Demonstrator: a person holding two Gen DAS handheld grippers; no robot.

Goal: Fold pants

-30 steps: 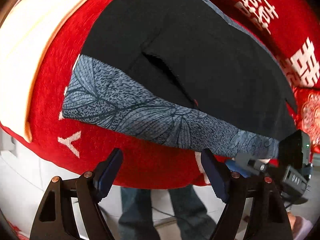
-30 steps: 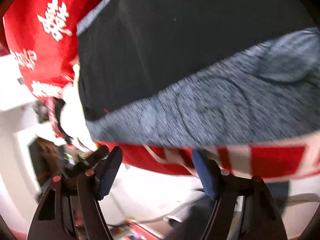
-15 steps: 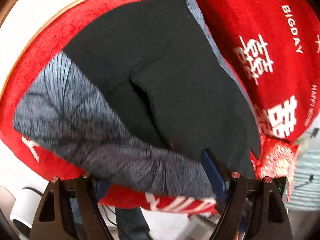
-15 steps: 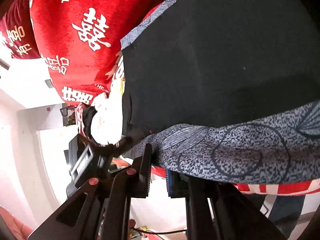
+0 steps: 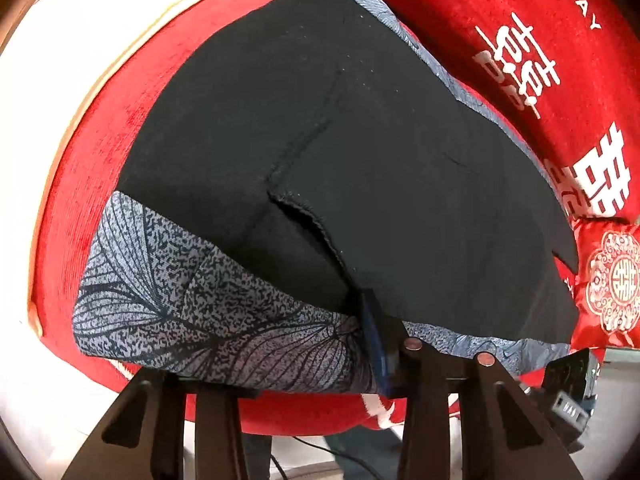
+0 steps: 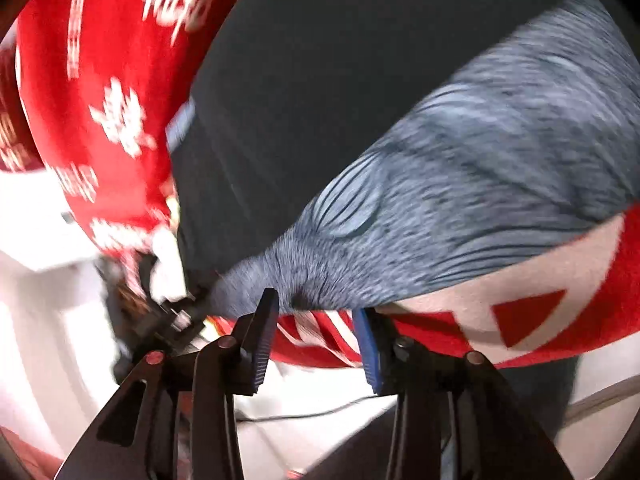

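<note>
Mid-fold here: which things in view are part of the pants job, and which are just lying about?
Job:
- black pants with grey leaf-print waistband
- left gripper, shut on the waistband
- right gripper, jaws just opening, nothing between them

Lying about:
- red velvet bedspread with white lettering
- red embroidered cushion

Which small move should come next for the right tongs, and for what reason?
Probably ease the right tongs forward onto the patterned band and close. Their jaws have just been opening and nothing is between them, with the band just beyond the tips, while the left tongs, just closing, already pinch that band of the pants.
</note>
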